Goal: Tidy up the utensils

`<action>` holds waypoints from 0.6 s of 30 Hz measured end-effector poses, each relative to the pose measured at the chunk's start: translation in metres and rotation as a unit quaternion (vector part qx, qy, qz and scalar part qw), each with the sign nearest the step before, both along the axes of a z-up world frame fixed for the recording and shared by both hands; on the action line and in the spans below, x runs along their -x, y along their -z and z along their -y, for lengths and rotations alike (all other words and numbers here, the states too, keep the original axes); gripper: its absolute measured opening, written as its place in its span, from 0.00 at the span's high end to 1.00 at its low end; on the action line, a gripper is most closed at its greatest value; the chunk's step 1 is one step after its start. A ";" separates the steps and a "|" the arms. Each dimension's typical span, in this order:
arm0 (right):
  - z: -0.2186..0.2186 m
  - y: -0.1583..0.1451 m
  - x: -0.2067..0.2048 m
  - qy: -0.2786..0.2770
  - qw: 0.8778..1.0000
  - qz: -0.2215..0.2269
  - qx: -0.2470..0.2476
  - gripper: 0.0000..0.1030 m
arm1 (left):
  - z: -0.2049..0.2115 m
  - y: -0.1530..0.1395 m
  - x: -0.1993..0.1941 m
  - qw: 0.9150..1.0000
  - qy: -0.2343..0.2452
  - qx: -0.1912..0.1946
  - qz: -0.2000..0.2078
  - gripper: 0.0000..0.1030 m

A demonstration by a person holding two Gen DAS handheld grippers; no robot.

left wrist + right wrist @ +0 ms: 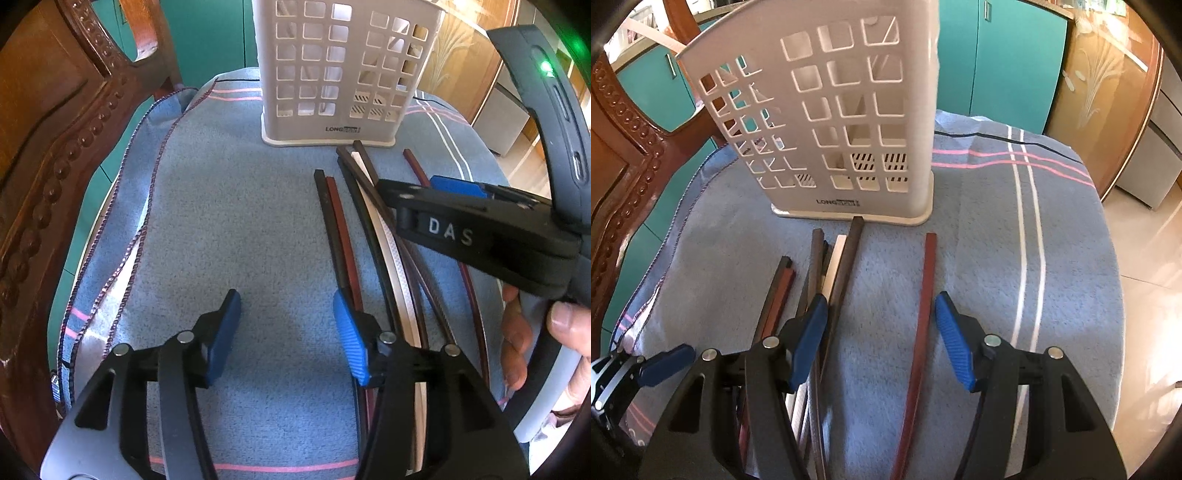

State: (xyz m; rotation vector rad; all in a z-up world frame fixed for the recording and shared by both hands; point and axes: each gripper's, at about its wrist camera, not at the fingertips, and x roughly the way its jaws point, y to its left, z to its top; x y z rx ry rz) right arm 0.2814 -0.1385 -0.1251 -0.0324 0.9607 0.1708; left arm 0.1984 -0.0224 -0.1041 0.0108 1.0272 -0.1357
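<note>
Several chopsticks, black, dark red and one white (384,236), lie side by side on a blue towel in front of a white perforated utensil holder (343,70), which also shows in the right wrist view (846,122). My left gripper (286,334) is open and empty over bare towel, left of the chopsticks. My right gripper (881,339) is open and low over the towel, with a lone dark red chopstick (923,306) between its fingers and the main bundle (834,280) at its left finger. The right gripper body (480,229) shows from the side in the left wrist view.
The blue towel (240,221) covers a round seat or table; it also shows in the right wrist view (997,258). A carved wooden chair back (48,147) stands at the left. Teal cabinets (1008,55) are behind. Tiled floor (1145,277) lies to the right.
</note>
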 end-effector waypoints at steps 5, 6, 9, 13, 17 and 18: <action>0.004 -0.001 0.001 0.012 1.000 -0.006 -0.006 0.48 | -0.001 0.000 0.000 1.000 0.000 0.000 0.000 0.48; 0.007 -0.002 0.002 0.013 1.000 -0.007 -0.006 0.49 | 0.000 0.000 0.000 1.000 0.000 -0.001 0.000 0.47; 0.014 -0.003 0.004 0.018 1.000 -0.016 -0.001 0.49 | -0.003 0.001 0.000 1.000 -0.006 -0.004 -0.001 0.44; 0.020 -0.004 0.007 0.021 0.999 -0.027 0.006 0.49 | -0.004 0.001 0.001 1.000 -0.007 -0.005 -0.001 0.44; 0.032 -0.004 0.010 0.023 0.999 -0.042 0.009 0.49 | -0.003 0.002 -0.001 1.000 -0.006 -0.008 0.000 0.41; 0.034 -0.004 0.010 0.023 0.999 -0.044 0.007 0.49 | -0.003 0.002 -0.001 1.000 -0.007 -0.009 0.000 0.40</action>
